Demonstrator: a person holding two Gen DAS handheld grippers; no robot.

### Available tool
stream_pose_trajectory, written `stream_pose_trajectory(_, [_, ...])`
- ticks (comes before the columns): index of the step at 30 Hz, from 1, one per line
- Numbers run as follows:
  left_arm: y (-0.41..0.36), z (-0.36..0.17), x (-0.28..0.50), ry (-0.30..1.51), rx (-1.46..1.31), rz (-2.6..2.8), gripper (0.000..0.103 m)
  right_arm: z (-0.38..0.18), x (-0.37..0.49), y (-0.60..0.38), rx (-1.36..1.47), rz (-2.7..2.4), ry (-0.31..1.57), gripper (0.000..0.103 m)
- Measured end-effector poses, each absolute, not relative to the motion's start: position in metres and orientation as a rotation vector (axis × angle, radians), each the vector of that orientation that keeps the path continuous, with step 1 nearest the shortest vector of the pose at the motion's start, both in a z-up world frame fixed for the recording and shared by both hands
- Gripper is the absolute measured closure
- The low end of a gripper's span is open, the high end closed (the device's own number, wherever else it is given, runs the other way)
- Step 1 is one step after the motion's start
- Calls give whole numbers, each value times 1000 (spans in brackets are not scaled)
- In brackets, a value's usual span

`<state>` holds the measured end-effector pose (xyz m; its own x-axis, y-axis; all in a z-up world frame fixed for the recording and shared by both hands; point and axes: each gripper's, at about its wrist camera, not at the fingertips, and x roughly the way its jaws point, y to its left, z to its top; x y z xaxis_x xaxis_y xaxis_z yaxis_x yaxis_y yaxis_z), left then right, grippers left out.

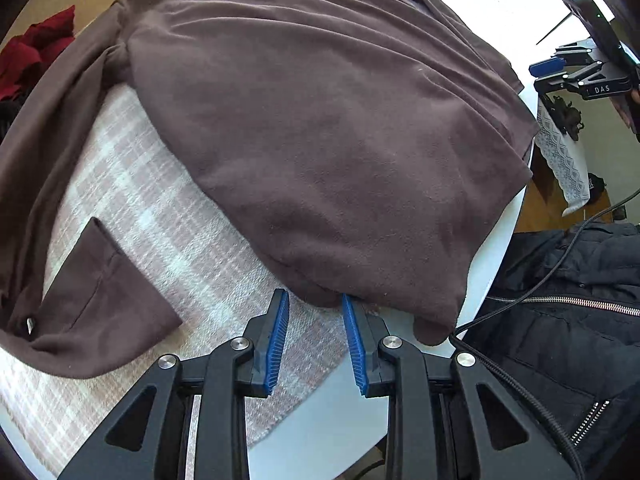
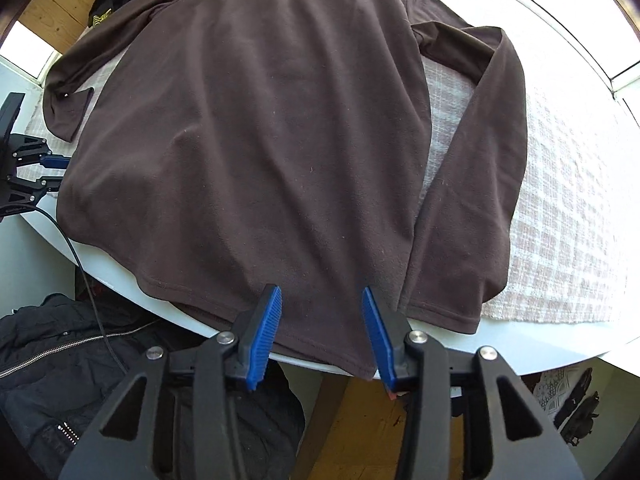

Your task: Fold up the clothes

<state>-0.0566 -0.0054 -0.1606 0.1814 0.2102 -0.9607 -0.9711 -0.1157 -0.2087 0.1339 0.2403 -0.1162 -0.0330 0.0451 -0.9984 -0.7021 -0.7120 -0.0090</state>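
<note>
A dark brown long-sleeved shirt (image 1: 320, 128) lies spread flat on a plaid cloth (image 1: 168, 216) over a round white table (image 1: 332, 420). One sleeve is bent back, so its cuff (image 1: 104, 300) lies at the left. My left gripper (image 1: 314, 300) is open at the shirt's near side edge, its pads apart with only plaid cloth between them. In the right wrist view the shirt (image 2: 272, 140) hangs its hem over the table rim. My right gripper (image 2: 320, 290) is open just above that hem, not pressing it. The other sleeve (image 2: 480, 184) lies along the right.
A black zipped jacket (image 1: 568, 320) (image 2: 52, 348) sits below the table edge, with a black cable (image 2: 80, 264) running over it. Red clothes (image 1: 36, 52) are piled beyond the table. Each gripper shows in the other's view: the right gripper (image 1: 560, 70), the left gripper (image 2: 50, 170).
</note>
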Motion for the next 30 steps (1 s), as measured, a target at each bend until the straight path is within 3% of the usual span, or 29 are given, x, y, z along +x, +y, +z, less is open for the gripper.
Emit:
stream_pose_trajectory(1, [-3, -161, -57, 839, -1257, 1232, 77, -118, 139, 241, -1698, 1790, 710, 61])
stream_pose_trajectory(5, [5, -156, -59, 781, -1273, 1186, 98, -128, 162, 244, -1641, 1738, 796, 61])
stream_pose_trajectory(14, [-13, -103, -73, 685, -1242, 1235, 100, -131, 175, 240, -1570, 1716, 844, 61])
stream_pose_trajectory(17, [-34, -94, -86, 883, -1218, 1349, 103, -131, 177, 238, -1558, 1714, 851, 61])
stream_pose_trajectory(19, [-49, -103, -95, 1083, -1228, 1455, 103, -132, 178, 236, -1557, 1711, 847, 61])
stream_pose_trajectory(20, [-58, -107, -100, 1101, -1256, 1470, 103, -133, 178, 235, -1559, 1710, 846, 61])
stream_pose_trajectory(22, [-67, -110, -100, 1006, -1311, 1429, 103, -136, 179, 233, -1565, 1707, 846, 61])
stream_pose_trajectory(28, [-49, -129, -33, 969, -1216, 1226, 79, -145, 180, 225, -1581, 1696, 865, 61])
stream_pose_trajectory(30, [-45, -136, -24, 968, -1197, 1217, 79, -145, 183, 220, -1577, 1698, 859, 61])
